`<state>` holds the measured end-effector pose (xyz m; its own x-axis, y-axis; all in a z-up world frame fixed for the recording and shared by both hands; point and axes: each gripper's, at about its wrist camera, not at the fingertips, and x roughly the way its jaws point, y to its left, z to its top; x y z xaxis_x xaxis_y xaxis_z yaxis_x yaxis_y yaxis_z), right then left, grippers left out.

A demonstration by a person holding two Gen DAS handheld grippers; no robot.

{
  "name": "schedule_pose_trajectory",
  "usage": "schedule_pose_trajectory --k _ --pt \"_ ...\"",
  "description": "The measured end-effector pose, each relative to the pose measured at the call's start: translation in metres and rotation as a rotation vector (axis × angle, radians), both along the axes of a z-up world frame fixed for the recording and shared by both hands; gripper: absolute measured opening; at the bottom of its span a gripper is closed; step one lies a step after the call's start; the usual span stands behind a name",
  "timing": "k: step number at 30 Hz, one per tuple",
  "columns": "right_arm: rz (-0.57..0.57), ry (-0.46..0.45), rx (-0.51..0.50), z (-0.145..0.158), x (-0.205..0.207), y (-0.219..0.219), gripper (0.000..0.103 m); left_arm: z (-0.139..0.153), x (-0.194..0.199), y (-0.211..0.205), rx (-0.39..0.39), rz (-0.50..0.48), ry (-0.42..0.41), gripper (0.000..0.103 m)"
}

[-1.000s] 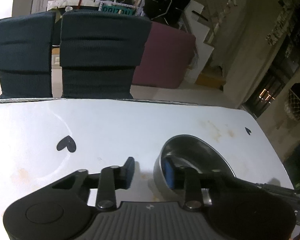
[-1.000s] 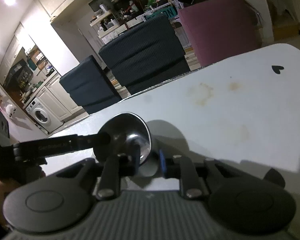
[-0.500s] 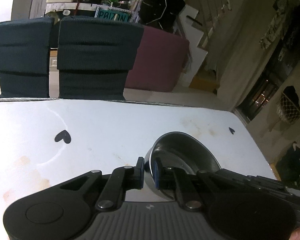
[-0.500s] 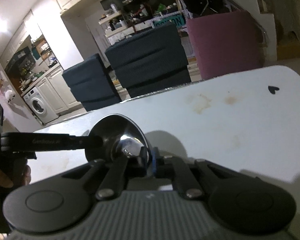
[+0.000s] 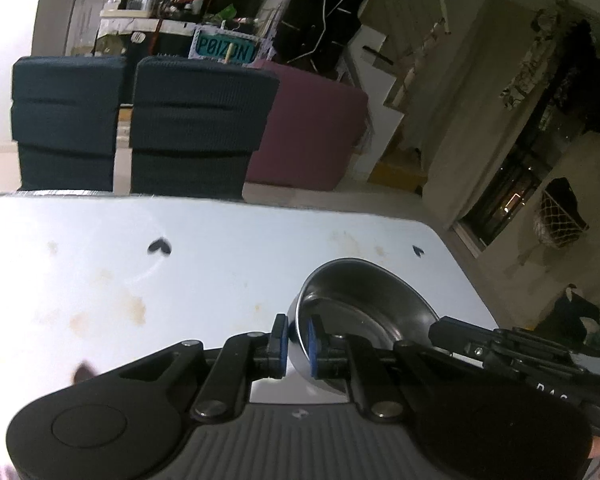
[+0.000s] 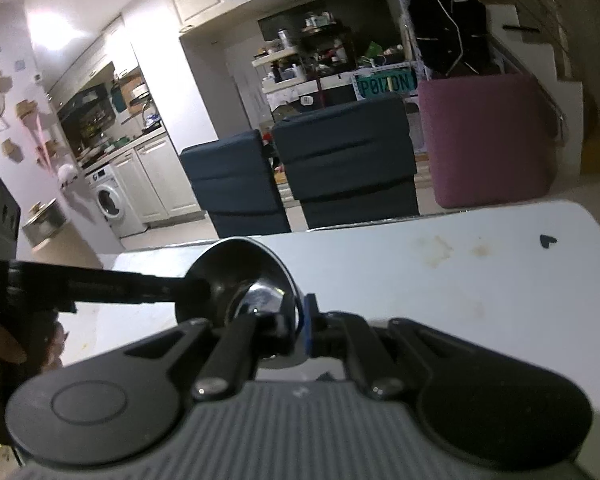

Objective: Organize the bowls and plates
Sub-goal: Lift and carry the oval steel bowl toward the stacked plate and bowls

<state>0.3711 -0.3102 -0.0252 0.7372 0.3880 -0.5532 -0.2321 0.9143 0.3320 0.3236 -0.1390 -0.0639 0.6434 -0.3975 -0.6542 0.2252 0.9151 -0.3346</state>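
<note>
A shiny steel bowl (image 5: pixel 364 304) is held over the white table (image 5: pixel 220 264). My left gripper (image 5: pixel 296 346) is shut on the bowl's near left rim, with a blue pad on each side of the wall. My right gripper (image 6: pixel 298 322) is shut on the opposite rim of the same bowl (image 6: pixel 240 272). In the right wrist view the bowl looks raised off the table. The right gripper's fingers (image 5: pixel 480 344) reach in from the right in the left wrist view. The left gripper's fingers (image 6: pixel 108 286) reach in from the left in the right wrist view.
Two dark blue chairs (image 5: pixel 196 128) stand at the table's far edge, with a maroon seat (image 5: pixel 312 132) behind them. The table has small black heart marks (image 5: pixel 160 246) and brown stains (image 5: pixel 136 308). Its right edge (image 5: pixel 460 264) is close to the bowl.
Both grippers closed on the bowl's rim from opposite sides. The bowl has since come up off the table between them.
</note>
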Motion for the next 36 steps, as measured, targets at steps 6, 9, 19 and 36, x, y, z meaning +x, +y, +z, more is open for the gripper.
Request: schedule_pose_trajectory --k 6,9,19,36 --pt "0.031 0.016 -0.019 0.014 -0.037 0.012 0.004 0.011 -0.049 0.012 -0.025 -0.013 0.028 0.01" --pt "0.021 0.035 0.005 0.018 -0.058 0.013 0.005 0.014 -0.072 0.014 -0.023 -0.026 0.062 0.01" --pt "-0.005 0.079 0.044 0.015 -0.118 0.005 0.005 0.003 -0.127 0.014 -0.078 -0.081 0.11 0.011" --pt "0.043 0.177 -0.017 -0.012 -0.136 0.013 0.005 -0.046 -0.14 0.008 -0.052 -0.126 0.221 0.01"
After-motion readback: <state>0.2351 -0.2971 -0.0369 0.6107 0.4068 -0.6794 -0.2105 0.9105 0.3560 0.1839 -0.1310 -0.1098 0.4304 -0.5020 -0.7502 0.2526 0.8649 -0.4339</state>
